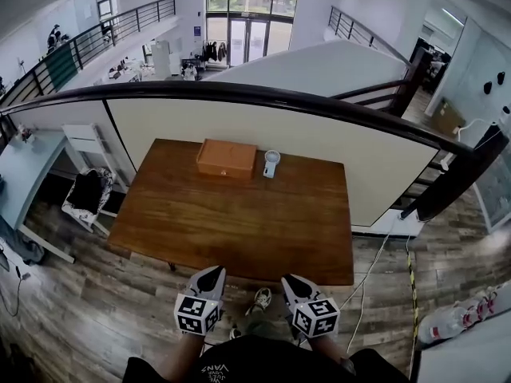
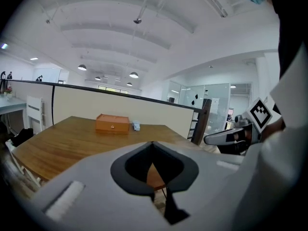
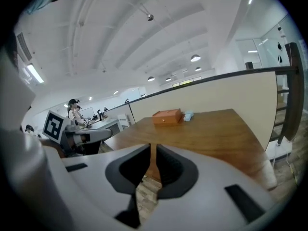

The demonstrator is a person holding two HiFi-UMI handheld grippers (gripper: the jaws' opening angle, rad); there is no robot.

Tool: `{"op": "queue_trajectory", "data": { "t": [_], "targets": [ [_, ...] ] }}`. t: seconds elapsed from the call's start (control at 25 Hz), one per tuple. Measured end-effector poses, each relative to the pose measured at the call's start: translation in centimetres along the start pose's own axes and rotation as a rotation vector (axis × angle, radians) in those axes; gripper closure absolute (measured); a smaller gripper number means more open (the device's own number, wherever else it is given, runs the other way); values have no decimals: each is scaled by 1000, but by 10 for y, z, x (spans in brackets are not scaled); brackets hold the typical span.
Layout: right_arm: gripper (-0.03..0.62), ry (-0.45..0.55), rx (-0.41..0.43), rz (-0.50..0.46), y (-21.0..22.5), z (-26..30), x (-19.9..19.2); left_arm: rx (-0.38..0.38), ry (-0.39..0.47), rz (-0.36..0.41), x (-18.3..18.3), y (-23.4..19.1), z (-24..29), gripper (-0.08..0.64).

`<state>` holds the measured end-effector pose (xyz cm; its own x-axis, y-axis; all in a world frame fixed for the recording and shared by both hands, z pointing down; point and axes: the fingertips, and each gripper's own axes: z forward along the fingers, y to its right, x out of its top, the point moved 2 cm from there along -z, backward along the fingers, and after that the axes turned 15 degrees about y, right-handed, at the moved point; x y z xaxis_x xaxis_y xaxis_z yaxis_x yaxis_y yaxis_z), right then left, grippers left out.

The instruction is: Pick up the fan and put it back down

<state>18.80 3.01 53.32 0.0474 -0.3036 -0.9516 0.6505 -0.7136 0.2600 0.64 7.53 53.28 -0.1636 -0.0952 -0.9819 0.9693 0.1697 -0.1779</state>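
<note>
- The wooden box (image 1: 227, 158) sits on the brown table (image 1: 239, 230), at the table's far edge, close under the cream partition wall (image 1: 335, 146).
- The fan (image 1: 271, 163), small and white, stands upright on the table just beside the box's right end as the head view shows it. I cannot tell whether the two touch.
- No gripper is on the fan.
- The left gripper (image 1: 212, 273) is well apart from the box, across the whole table from it and past the table's near edge. It points toward the box. Its jaws are clenched together, tip against tip, with nothing caught between them.
- The right gripper (image 1: 291, 281) is equally far from the box, beside the left one and on the fan's side of it. Its jaws are nearly closed, with only a thin slit between the pads, and they grasp nothing.
- Through that slit only the table's near edge and the plank floor (image 1: 104, 309) show.
- A white chair (image 1: 89, 190) with dark cloth on it stands on the floor, well to the left of the box.
</note>
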Motion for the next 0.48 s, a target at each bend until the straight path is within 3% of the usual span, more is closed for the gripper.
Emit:
{"op": "queue_trajectory", "data": {
  "t": [0.48],
  "targets": [
    [578,-12,71,-77,-34,-14,-5,-8,16,76,-1,11,-59,551]
  ]
}}
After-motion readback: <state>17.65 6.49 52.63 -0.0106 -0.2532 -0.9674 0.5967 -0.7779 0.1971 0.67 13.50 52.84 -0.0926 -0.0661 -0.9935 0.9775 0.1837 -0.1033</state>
